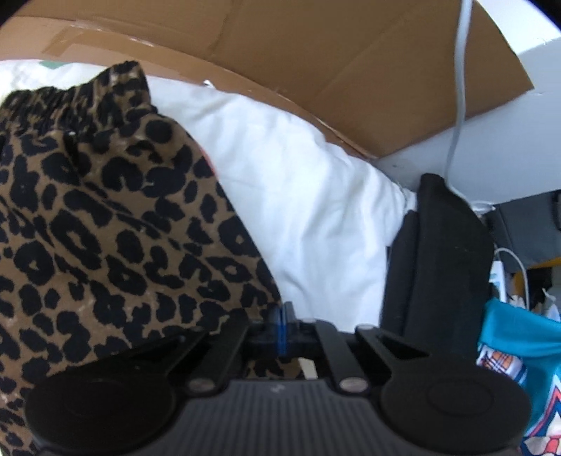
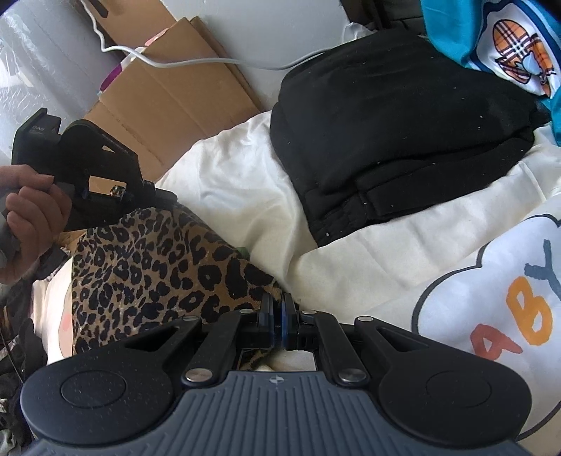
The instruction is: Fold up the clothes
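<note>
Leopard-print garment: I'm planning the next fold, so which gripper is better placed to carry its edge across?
Probably the left. The left gripper is shut on the leopard-print garment near its gathered waistband end, held raised. The right gripper pinches the low end by the white bedding, so it suits anchoring.

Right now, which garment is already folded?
The black garment: a neat stack on the white bedding. The leopard-print garment hangs pinched by both grippers; the teal one lies bunched.
</note>
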Motion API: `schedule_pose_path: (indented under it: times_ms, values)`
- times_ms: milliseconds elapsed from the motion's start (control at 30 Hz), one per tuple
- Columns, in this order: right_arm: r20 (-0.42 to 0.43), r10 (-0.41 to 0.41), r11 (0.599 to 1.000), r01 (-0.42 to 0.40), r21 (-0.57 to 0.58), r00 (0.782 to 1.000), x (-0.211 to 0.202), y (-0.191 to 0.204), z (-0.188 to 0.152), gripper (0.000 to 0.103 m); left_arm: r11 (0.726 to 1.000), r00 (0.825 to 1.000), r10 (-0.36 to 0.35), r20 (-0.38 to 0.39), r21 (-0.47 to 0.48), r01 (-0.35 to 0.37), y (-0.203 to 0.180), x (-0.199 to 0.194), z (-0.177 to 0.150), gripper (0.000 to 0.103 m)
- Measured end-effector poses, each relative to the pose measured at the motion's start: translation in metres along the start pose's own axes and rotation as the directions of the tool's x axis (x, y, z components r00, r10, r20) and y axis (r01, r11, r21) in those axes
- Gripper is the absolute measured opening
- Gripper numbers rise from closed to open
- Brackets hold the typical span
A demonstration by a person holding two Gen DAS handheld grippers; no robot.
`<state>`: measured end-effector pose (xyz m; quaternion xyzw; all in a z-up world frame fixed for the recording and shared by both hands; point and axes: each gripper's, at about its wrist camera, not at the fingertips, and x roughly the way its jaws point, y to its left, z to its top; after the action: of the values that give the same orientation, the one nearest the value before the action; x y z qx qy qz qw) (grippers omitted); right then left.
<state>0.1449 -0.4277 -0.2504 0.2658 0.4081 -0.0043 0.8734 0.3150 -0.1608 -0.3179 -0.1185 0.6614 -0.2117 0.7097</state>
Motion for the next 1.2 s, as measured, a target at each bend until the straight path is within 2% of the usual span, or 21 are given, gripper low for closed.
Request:
schedule_pose_path:
  times_ms: [133, 200, 233, 267, 333, 367, 533, 633, 733, 833, 967, 1067, 1100, 1200]
  values:
    - [-0.053, -0.012, 1.000, 0.013, 0.020, 0.999, 0.007, -0.005, 0.000, 0.005, 1.000, 0.999, 0.009, -0.047, -0.019, -0.010, 0.013, 0.019, 0.005, 0.005]
    - [-0.050, -0.006, 0.999, 0.007, 0.035, 0.999, 0.004, -0.009, 0.000, 0.007, 0.999, 0.999, -0.013, -0.044, -0.030, 0.012, 0.017, 0.017, 0.005, 0.006]
    - [-0.045, 0.001, 0.999, 0.001, 0.040, 0.999, 0.002, -0.010, 0.000, 0.009, 0.999, 0.999, -0.025, -0.042, -0.033, 0.023, 0.019, 0.016, 0.005, 0.013]
    - [-0.041, 0.005, 0.999, -0.003, 0.045, 0.999, -0.001, -0.012, 0.000, 0.009, 0.999, 0.998, -0.039, -0.038, -0.006, 0.039, 0.016, 0.011, 0.005, 0.025]
    - [-0.022, 0.012, 0.998, -0.011, 0.059, 1.000, -0.007, -0.015, 0.002, 0.009, 0.998, 0.999, -0.043, -0.026, 0.045, 0.044, 0.011, 0.000, 0.004, 0.040]
    - [-0.009, 0.012, 0.998, -0.011, 0.064, 1.000, -0.010, -0.017, 0.004, 0.009, 0.997, 0.999, -0.037, -0.018, 0.063, 0.038, 0.010, -0.009, 0.004, 0.041]
    - [0.055, 0.022, 0.998, -0.026, 0.064, 0.998, -0.022, -0.017, 0.015, 0.009, 0.990, 0.999, -0.035, 0.021, 0.134, 0.032, 0.011, -0.045, 0.003, 0.041]
    - [0.058, 0.050, 0.998, -0.053, 0.044, 0.997, -0.021, -0.011, 0.018, 0.009, 0.977, 0.999, 0.025, 0.041, 0.212, -0.033, 0.014, -0.054, -0.001, 0.039]
    - [0.041, 0.060, 0.998, -0.060, 0.003, 0.997, -0.014, -0.001, 0.016, 0.009, 0.963, 0.997, 0.063, 0.034, 0.261, -0.069, 0.019, -0.049, -0.006, 0.037]
    - [0.015, 0.060, 0.997, -0.060, -0.053, 0.998, -0.002, 0.011, 0.013, 0.009, 0.959, 0.998, 0.060, 0.022, 0.277, -0.064, 0.021, -0.037, -0.011, 0.035]
    - [-0.014, 0.056, 0.992, -0.057, -0.115, 0.998, 0.016, 0.020, 0.017, 0.009, 0.942, 0.994, 0.088, 0.066, 0.320, -0.105, 0.020, -0.018, -0.013, 0.036]
    - [-0.033, 0.025, 0.990, -0.030, -0.140, 0.999, 0.026, 0.019, 0.017, 0.009, 0.950, 0.990, 0.113, 0.089, 0.282, -0.134, 0.025, -0.007, -0.003, 0.035]
    - [-0.040, 0.007, 0.990, -0.013, -0.137, 0.999, 0.029, 0.017, 0.016, 0.012, 0.953, 0.988, 0.120, 0.097, 0.269, -0.142, 0.026, -0.003, 0.000, 0.035]
    - [-0.057, -0.006, 0.993, 0.000, -0.114, 0.998, 0.032, 0.009, 0.013, 0.011, 0.959, 0.986, 0.123, 0.115, 0.242, -0.148, 0.029, -0.003, 0.013, 0.035]
